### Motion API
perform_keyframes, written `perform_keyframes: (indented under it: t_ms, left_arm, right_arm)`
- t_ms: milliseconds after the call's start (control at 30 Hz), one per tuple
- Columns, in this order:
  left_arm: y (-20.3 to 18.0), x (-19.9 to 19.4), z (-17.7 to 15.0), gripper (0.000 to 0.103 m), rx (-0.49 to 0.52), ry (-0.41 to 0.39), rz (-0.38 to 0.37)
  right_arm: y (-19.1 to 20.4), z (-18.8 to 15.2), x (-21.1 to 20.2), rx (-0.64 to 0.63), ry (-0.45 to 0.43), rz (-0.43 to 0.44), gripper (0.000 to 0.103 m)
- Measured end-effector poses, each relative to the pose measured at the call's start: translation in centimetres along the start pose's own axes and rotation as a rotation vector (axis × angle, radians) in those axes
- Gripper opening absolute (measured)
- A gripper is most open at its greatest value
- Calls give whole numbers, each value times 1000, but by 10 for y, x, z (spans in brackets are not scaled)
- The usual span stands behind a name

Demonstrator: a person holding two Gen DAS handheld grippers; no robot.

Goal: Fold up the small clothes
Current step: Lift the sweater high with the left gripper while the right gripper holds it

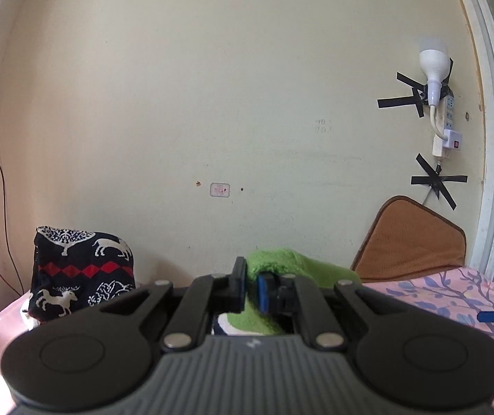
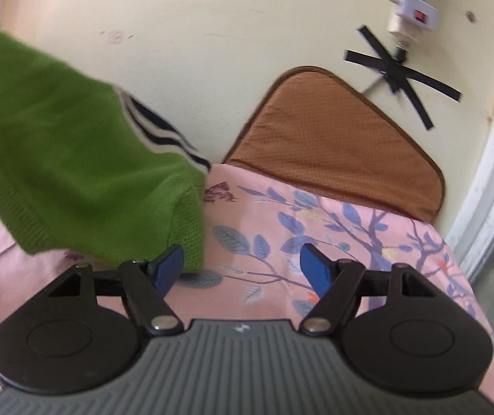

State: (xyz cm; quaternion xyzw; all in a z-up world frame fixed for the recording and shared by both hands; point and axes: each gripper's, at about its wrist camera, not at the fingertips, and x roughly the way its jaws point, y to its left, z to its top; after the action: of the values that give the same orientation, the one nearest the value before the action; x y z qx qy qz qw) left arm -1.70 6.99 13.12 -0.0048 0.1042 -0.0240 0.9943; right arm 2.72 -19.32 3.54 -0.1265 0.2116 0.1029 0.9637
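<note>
My left gripper [image 1: 252,288] is shut on a green knitted garment [image 1: 291,266], raised above the bed; the cloth bulges over the blue pads and hangs below them. In the right wrist view the same green garment [image 2: 74,166] hangs at the left, lifted off the sheet, with a white and dark striped part [image 2: 164,131] showing behind it. My right gripper [image 2: 243,269] stands open just right of the garment's lower corner, nothing between its blue pads [image 2: 316,269]. A tip of the right gripper [image 1: 492,316] shows at the right edge of the left wrist view.
A pink sheet [image 2: 281,242] with blue leaf print covers the bed. A brown cushion [image 2: 336,145] leans on the cream wall at the back right. A dark patterned folded cloth [image 1: 81,276] sits at the back left. A power strip [image 1: 445,128] is taped to the wall.
</note>
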Motion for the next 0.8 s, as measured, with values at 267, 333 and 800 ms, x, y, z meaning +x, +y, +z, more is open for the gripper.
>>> perform_keyframes:
  t_ms: [267,333,800]
  left_arm:
    - [-13,-4,8,7,19,-20,-18]
    - [-15,-6,11,7,18,-29,-24]
    - [-5,-30,25,7,-11,-101,-26]
  right_arm:
    - [61,-10,3,-377,6,65,79]
    - [71,-11,9,-432,-26,40,80]
    - [33,60,-17,-195,-274,-168,10]
